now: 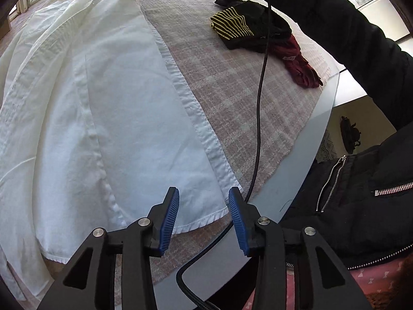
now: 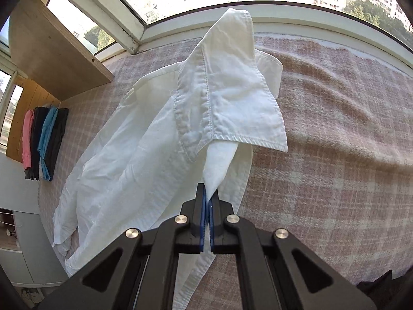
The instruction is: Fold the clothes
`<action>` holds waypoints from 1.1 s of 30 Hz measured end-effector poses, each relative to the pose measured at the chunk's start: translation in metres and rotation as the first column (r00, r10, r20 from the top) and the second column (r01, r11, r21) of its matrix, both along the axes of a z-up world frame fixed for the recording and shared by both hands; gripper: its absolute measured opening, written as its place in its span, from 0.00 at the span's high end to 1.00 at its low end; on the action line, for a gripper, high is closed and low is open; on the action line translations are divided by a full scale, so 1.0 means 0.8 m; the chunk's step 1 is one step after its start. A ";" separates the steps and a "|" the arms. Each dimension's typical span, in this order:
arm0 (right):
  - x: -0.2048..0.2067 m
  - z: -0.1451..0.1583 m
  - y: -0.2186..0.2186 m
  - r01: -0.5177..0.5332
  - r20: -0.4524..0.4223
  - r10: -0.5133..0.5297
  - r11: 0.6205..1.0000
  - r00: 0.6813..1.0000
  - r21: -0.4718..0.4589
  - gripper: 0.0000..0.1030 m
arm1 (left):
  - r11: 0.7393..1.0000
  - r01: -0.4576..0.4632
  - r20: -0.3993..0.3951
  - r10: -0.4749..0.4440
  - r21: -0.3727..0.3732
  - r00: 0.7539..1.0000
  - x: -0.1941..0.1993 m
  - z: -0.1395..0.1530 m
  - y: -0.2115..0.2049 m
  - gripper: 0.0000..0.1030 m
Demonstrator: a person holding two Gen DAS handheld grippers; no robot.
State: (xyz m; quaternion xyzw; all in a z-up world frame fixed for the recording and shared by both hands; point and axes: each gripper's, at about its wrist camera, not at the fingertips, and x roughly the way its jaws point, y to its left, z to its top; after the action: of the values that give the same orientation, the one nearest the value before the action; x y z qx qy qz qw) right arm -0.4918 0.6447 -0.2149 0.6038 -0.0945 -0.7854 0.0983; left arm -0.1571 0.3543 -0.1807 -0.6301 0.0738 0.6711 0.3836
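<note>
Shirt fabric, white (image 2: 160, 139), is pinched between the closed pads of our right gripper (image 2: 207, 201), its collar lifted just beyond the jaws. Our left gripper (image 1: 204, 209) hangs wide open over the shirt's hem corner, gripping nothing. Farther past those jaws, on the checked blanket (image 1: 232, 98), lies a dark striped garment (image 1: 240, 25).

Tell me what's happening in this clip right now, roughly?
A person with a handheld gripper in each hand is folding a white cotton button-up shirt spread on a pink checked towel-like cover. The right gripper is shut on a pinch of the shirt's fabric near the collar, lifting it. The left gripper is open, with the shirt's bottom hem corner showing between its fingers. A striped black-and-yellow garment and a dark red one lie aside.
</note>
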 end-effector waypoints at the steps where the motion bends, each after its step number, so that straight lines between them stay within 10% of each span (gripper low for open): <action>1: -0.003 -0.007 -0.002 0.000 0.011 0.000 1.000 1.000 0.026 0.98 | 1.000 0.016 -0.009 -0.016 -0.013 1.000 0.003 -0.002 0.008 0.59; 8: -0.014 -0.028 -0.008 -0.014 0.048 0.009 0.994 0.999 0.105 0.98 | 0.993 0.048 -0.050 -0.054 -0.108 0.997 0.008 -0.018 0.039 0.51; 18: -0.009 -0.030 -0.017 -0.043 0.056 0.036 0.989 0.998 0.143 0.97 | 0.999 0.000 0.019 0.001 -0.048 1.000 0.001 -0.011 0.015 0.88; 22: -0.011 -0.032 -0.022 -0.053 0.061 0.044 0.987 0.997 0.151 0.97 | 1.000 -0.008 0.016 0.008 -0.003 1.000 0.020 0.010 0.006 0.47; 27: -0.012 -0.033 -0.024 -0.058 0.065 0.049 0.986 0.997 0.153 0.97 | 0.982 0.106 -0.086 -0.121 -0.155 0.989 0.045 0.006 0.030 0.46; 33: -0.013 -0.034 -0.024 -0.050 0.076 0.040 0.989 0.996 0.142 0.96 | 0.949 0.221 -0.151 -0.258 -0.225 0.954 0.054 -0.009 0.045 0.78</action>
State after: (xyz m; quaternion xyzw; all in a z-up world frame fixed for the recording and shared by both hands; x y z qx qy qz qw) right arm -0.5018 0.6252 -0.2421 0.6395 -0.0273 -0.7652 0.0687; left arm -0.1136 0.3900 -0.1878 -0.5899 0.2529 0.6620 0.3870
